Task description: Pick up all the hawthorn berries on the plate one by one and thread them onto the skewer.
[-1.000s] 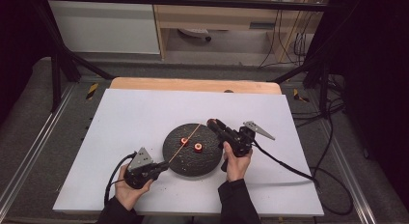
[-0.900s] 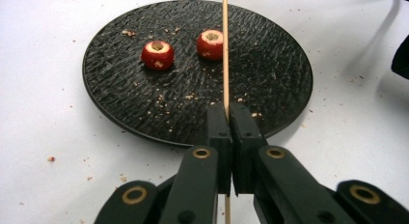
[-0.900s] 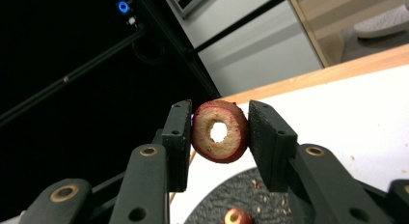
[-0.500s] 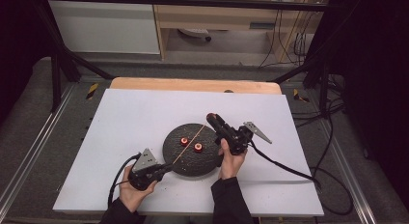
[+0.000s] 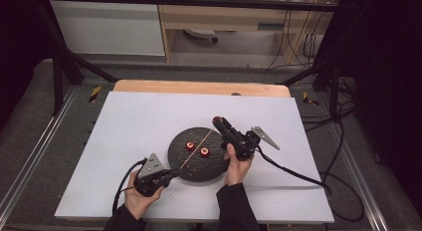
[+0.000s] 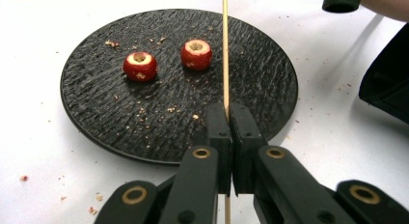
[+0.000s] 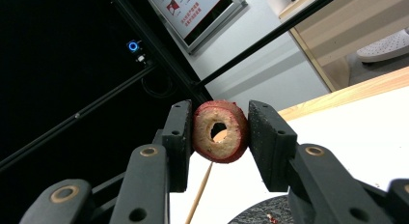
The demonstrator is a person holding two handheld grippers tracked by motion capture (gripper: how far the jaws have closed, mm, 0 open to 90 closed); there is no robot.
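Right gripper view has the skewer's (image 7: 200, 194) tip tucked behind the cored fruit ring (image 7: 220, 131), so whether it has entered the hole is hard to tell. That ring is red-skinned, pale-fleshed, and clamped between the right gripper's (image 7: 219, 137) pads, up beyond the black plate's (image 5: 175, 150) far edge. Over at the plate's near rim, the left gripper (image 6: 226, 119) pinches the thin wooden skewer, which slants across the plate beside two cored red fruits (image 6: 140, 66).
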